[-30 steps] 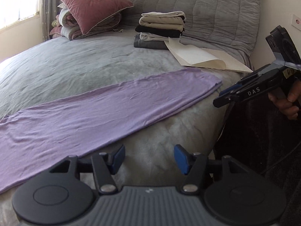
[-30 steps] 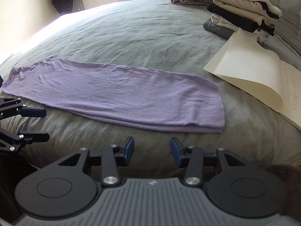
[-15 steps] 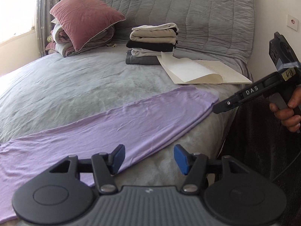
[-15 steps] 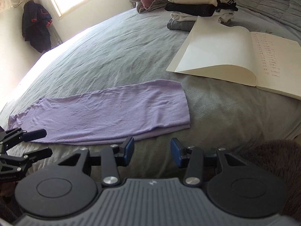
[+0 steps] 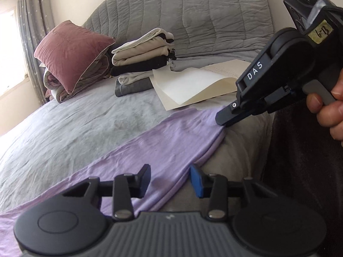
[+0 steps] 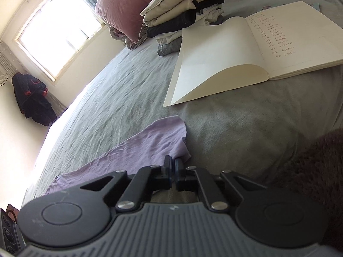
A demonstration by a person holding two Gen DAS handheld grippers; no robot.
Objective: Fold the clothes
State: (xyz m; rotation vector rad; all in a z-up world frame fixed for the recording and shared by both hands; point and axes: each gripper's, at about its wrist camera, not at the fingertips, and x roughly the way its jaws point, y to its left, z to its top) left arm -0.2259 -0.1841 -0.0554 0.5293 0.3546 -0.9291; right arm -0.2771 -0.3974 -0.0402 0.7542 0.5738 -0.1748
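Lilac jersey garment point(image 5: 133, 154) lies as a long folded strip along the bed point(image 5: 70, 124) edge, running from 7 o'clock to 2 o'clock in the left wrist view. The right gripper point(image 6: 173, 167) has its fingers clamped on the strip's end corner; the left gripper point(image 5: 170, 178) straddles the near hem, fingers closing with cloth between them but not yet pinched. Secure both layers fully before lifting, then carry both grips evenly to keep the edges aligned.

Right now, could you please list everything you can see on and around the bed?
garment: one, lilac, long folded strip along the bed's near edge
bed: one, grey cover, quilted grey headboard
folded clothes: one stack, cream, black, grey, near the headboard
notebook: one, cream pages, open, beside the stack
cushion: one, dusty pink, on rolled bedding
dark clothing: hanging by the window
left gripper: closing, garment edge between the fingers
right gripper: shut on the garment's end corner
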